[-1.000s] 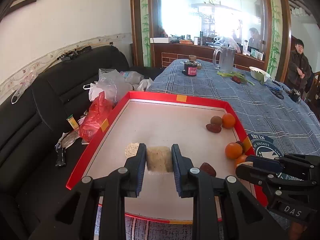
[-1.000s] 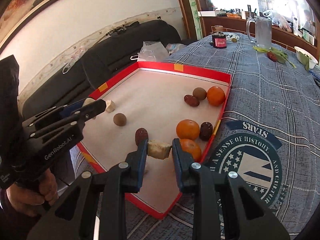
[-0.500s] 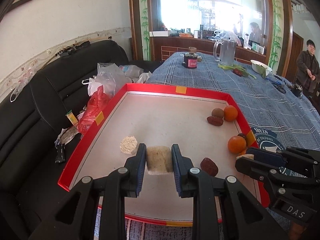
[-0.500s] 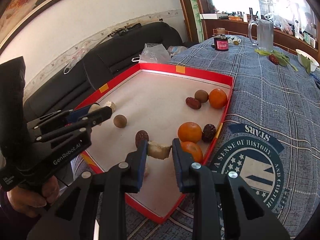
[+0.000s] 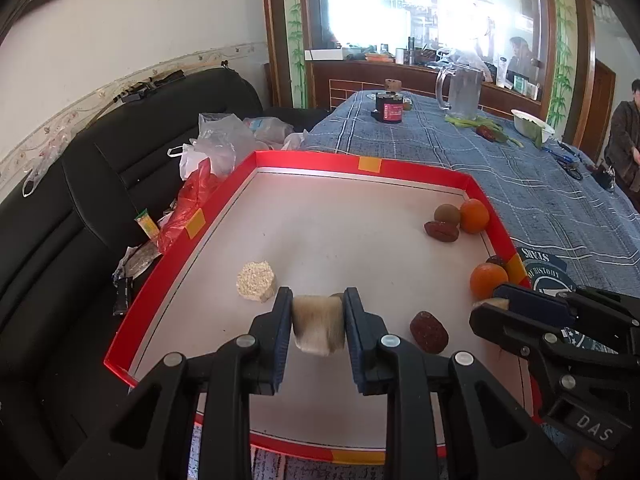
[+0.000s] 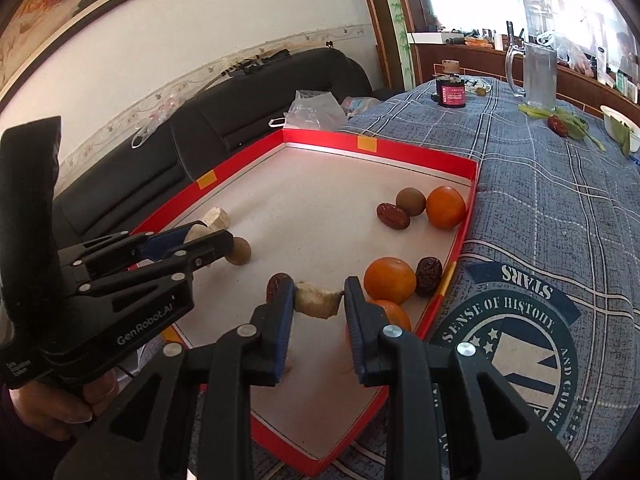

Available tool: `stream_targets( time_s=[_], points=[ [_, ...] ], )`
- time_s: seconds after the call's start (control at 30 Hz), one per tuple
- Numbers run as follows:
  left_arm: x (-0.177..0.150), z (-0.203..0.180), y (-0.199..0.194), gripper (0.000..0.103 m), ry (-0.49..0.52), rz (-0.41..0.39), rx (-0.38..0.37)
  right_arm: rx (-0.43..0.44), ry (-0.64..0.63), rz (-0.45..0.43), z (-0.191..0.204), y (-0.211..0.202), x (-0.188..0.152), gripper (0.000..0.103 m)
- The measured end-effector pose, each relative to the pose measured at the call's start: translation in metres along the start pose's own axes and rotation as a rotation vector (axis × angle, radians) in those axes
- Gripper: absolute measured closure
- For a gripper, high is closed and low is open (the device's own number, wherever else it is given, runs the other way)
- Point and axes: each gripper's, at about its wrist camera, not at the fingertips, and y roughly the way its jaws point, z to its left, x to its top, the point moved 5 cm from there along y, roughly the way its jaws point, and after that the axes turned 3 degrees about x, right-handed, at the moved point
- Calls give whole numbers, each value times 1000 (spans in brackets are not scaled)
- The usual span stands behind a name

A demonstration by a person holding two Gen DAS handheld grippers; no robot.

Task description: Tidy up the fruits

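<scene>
Left claw (image 5: 316, 322): clamped on a pale, fibrous chunk (image 5: 318, 326), pads pressing both of its sides, chunk lifted clear above the white floor of the red tray (image 5: 308, 160). Just beyond the left pad, lying flat on the tray floor: a pale hexagonal piece (image 5: 256, 281). Partly hidden behind the held chunk: a small brown round fruit (image 6: 240, 251), plain only from the right wrist view, just beside the left claw's tip.

Right claw (image 6: 318, 300): closed on a smaller, ragged off-white piece (image 6: 318, 302), gripped at both ends and held over the near right part of the tray. Seen from the left wrist view as a dark claw coming in from the right edge, a sliver of the pale piece between its tips.

Spread over the tray floor:
- near the far right wall, in a tight cluster: an orange (image 6: 445, 207), a brown kiwi-like fruit (image 6: 410, 201) and a red date (image 6: 393, 216), touching or nearly so;
- against the right wall, nearer: a second orange (image 6: 390, 281) with a dark date (image 6: 429, 276) just beside it;
- partly under the right claw's right finger: a third orange (image 6: 394, 314);
- behind the right claw's left finger: another dark red date (image 5: 429, 331), lying between the two claws.

Tray resting on a blue checked cloth over the table (image 5: 540, 184). Far end of the table: a glass pitcher (image 5: 462, 90), a dark jar with a red label (image 5: 390, 110), a white bowl (image 5: 532, 124). Left of the tray: a black sofa (image 5: 80, 184) with plastic bags (image 5: 216, 148) on it. At the far right of the left wrist view: a person (image 5: 624, 136) in a dark coat.
</scene>
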Motion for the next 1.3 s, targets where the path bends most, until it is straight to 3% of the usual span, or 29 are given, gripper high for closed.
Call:
stream_targets(
  time_s=[0.13,0.27,0.47,0.63,0.9,0.97,1.0,1.2,1.3],
  points=[
    [0,-1,-1,75,-3,10,8,36,-28,5,6,-2,-1,56],
    [2,1,-4,64,-12,6,19,23,-58,-8,10,-8,-2,49],
    [11,1,-18,38,-30,-44,31,-2,1,-110,-15,-41,10,43],
    [22,-18,-36,22,-27,-109,1,-118,50,-178,-52,-72,18,40],
    [51,-98,-70,16,60,-213,-111,-364,153,-288,-125,-160,12,33],
    [57,-120,-78,10,92,-237,-128,-417,198,-334,-145,-189,5,29],
    [59,-134,-83,1,106,-250,-138,-444,225,-357,-156,-206,0,28],
    [63,-192,-115,0,153,-333,-230,-546,367,-465,-204,-281,-27,22],
    [60,-215,-122,0,216,-338,-258,-594,403,-509,-218,-306,-39,20]
  ],
)
